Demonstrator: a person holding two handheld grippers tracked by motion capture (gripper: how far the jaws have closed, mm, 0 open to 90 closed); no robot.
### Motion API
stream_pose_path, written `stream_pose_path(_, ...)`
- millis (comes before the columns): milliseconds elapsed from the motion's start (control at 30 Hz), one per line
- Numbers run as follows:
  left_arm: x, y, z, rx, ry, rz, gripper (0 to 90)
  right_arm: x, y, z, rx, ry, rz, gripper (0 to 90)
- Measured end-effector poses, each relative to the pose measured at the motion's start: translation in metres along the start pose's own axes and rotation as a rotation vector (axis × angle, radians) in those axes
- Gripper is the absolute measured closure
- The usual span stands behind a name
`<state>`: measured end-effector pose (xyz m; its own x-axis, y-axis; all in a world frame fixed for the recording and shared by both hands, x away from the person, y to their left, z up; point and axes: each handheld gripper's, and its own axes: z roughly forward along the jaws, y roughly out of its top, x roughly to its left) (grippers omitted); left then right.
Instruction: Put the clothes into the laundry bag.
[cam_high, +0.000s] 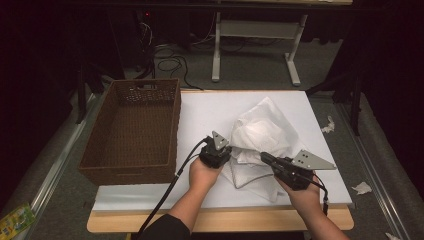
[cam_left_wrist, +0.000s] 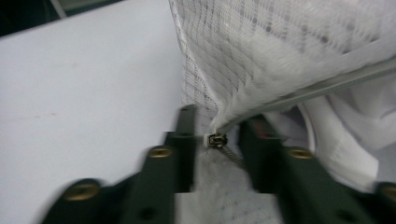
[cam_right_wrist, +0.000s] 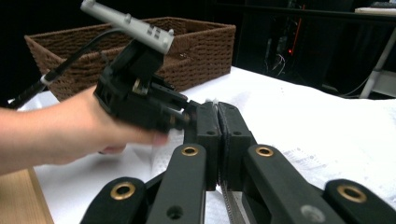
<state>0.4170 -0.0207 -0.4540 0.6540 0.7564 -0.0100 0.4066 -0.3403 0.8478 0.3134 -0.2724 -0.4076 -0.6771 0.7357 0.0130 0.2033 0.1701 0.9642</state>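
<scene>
A white mesh laundry bag (cam_high: 262, 132) lies crumpled on the white table top (cam_high: 210, 107), its zipper (cam_high: 248, 181) running along the near edge. In the left gripper view the small metal zipper slider (cam_left_wrist: 217, 140) sits in the gap of my left gripper (cam_left_wrist: 218, 128), whose jaws stand apart on either side of it; the bag's mesh (cam_left_wrist: 280, 46) rises behind. My left gripper (cam_high: 229, 150) is at the bag's left side. My right gripper (cam_high: 263, 157) is shut on the bag's zipper edge (cam_right_wrist: 229, 200), jaws pressed together (cam_right_wrist: 218, 109), tip to tip with the left gripper (cam_right_wrist: 184, 112).
A brown wicker basket (cam_high: 172, 125) stands open on the table's left side, also behind the left hand in the right gripper view (cam_right_wrist: 196, 46). The table's wooden front edge (cam_high: 225, 220) runs near the person's forearms. Paper scraps (cam_high: 362, 188) lie on the floor at right.
</scene>
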Motion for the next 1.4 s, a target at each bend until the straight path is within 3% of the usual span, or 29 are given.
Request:
stream_pose_path(33, 0.0, 0.0, -0.005, -0.008, 0.021, 0.024, 82.1, -0.001, -0.001, 0.001, 0.0, 0.007, 0.004, 88.5)
stream_pose_path(100, 0.001, -0.003, -0.019, -0.021, 0.048, 0.075, 85.2, -0.002, -0.004, 0.002, 0.017, 0.004, 0.003, 88.5)
stream_pose_path(200, 0.007, -0.013, -0.047, -0.038, 0.036, 0.066, 85.5, -0.004, -0.007, 0.003, 0.023, 0.005, 0.002, 88.4)
stream_pose_path(333, 0.003, -0.037, -0.074, -0.025, -0.004, 0.069, 85.3, 0.001, -0.008, 0.005, 0.042, 0.005, -0.004, 87.7)
stream_pose_path(467, 0.002, -0.053, -0.078, -0.034, -0.038, 0.042, 85.1, 0.007, -0.011, 0.007, 0.063, 0.009, -0.01, 79.1)
stream_pose_path(600, 0.005, -0.051, -0.076, -0.051, -0.058, 0.027, 84.7, 0.006, -0.004, -0.008, 0.013, -0.001, 0.017, 71.0)
stream_pose_path(667, 0.006, -0.051, -0.076, -0.057, -0.07, 0.022, 84.5, -0.002, 0.0, -0.02, -0.009, -0.047, 0.041, 66.4)
stream_pose_path(733, 0.009, -0.051, -0.076, -0.064, -0.074, 0.007, 84.5, -0.015, -0.001, -0.027, -0.009, -0.136, 0.069, 62.0)
stream_pose_path(833, 0.011, -0.05, -0.074, -0.07, -0.07, -0.006, 84.5, -0.039, -0.011, -0.024, 0.041, -0.244, 0.15, 50.1)
stream_pose_path(933, 0.011, -0.05, -0.074, -0.076, -0.069, -0.008, 84.5, -0.056, -0.023, -0.008, 0.121, -0.264, 0.235, 31.5)
stream_pose_path(1067, 0.011, -0.052, -0.074, -0.077, -0.064, -0.01, 84.7, -0.068, -0.036, 0.025, 0.245, -0.295, 0.252, 23.3)
stream_pose_path(1133, 0.012, -0.053, -0.075, -0.067, -0.06, -0.021, 85.1, -0.073, -0.045, 0.042, 0.313, -0.282, 0.256, 27.0)
stream_pose_path(1233, 0.012, -0.054, -0.081, -0.086, -0.058, -0.024, 85.4, -0.079, -0.052, 0.06, 0.371, -0.212, 0.241, 55.7)
stream_pose_path(1267, 0.011, -0.054, -0.084, -0.094, -0.06, -0.025, 85.4, -0.081, -0.051, 0.065, 0.38, -0.194, 0.233, 66.5)
stream_pose_path(1333, 0.011, -0.054, -0.091, -0.123, -0.055, -0.026, 85.4, -0.082, -0.047, 0.073, 0.383, -0.185, 0.207, 79.8)
stream_pose_path(1400, 0.008, -0.05, -0.1, -0.167, -0.053, -0.032, 85.4, -0.084, -0.041, 0.08, 0.37, -0.18, 0.188, 83.4)
